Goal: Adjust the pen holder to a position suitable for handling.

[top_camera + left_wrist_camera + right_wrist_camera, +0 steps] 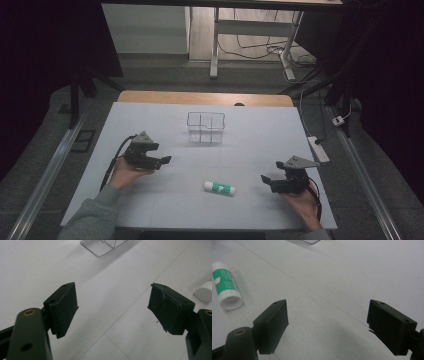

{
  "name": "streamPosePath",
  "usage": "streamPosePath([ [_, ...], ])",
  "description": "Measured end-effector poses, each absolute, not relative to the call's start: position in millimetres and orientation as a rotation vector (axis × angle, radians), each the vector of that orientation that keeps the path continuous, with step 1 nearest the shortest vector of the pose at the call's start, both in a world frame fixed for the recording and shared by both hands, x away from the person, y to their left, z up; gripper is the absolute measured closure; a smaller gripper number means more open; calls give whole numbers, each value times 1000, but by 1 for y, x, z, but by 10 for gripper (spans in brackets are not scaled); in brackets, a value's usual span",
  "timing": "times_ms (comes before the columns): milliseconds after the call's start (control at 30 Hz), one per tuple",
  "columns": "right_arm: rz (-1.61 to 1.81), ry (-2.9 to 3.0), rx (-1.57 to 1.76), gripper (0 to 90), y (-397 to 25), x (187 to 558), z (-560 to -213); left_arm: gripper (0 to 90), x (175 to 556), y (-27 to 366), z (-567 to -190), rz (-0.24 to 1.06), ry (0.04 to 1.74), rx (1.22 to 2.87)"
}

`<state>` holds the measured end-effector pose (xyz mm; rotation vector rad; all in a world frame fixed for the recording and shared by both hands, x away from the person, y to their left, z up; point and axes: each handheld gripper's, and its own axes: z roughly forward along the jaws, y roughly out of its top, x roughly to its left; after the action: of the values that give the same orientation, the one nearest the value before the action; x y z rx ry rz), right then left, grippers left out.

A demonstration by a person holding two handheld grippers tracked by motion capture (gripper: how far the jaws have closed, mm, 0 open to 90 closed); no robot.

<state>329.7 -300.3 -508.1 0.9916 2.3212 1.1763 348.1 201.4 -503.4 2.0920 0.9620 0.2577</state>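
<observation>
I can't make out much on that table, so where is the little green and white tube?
In the high view the glue stick lies flat on the white table, nearer the right gripper, in front of the clear organizer.

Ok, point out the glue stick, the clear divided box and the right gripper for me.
glue stick (pixel 219 188), high view, middle of its green label.
clear divided box (pixel 206 128), high view, centre divider.
right gripper (pixel 266 181), high view, between its fingers.

Probably a lab: a white-topped table (pixel 150 200), dark surroundings, cables (pixel 260 50) trailing across the floor.
</observation>
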Motion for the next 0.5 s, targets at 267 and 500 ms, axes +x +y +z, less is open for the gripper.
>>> streamPosePath([
  [267, 1194, 2343, 988, 170, -297, 328, -506, 236, 310, 220, -505, 279, 989, 2077],
  [500, 1203, 2359, 971, 183, -290, 329, -499, 240, 297, 234, -505, 285, 986, 2035],
])
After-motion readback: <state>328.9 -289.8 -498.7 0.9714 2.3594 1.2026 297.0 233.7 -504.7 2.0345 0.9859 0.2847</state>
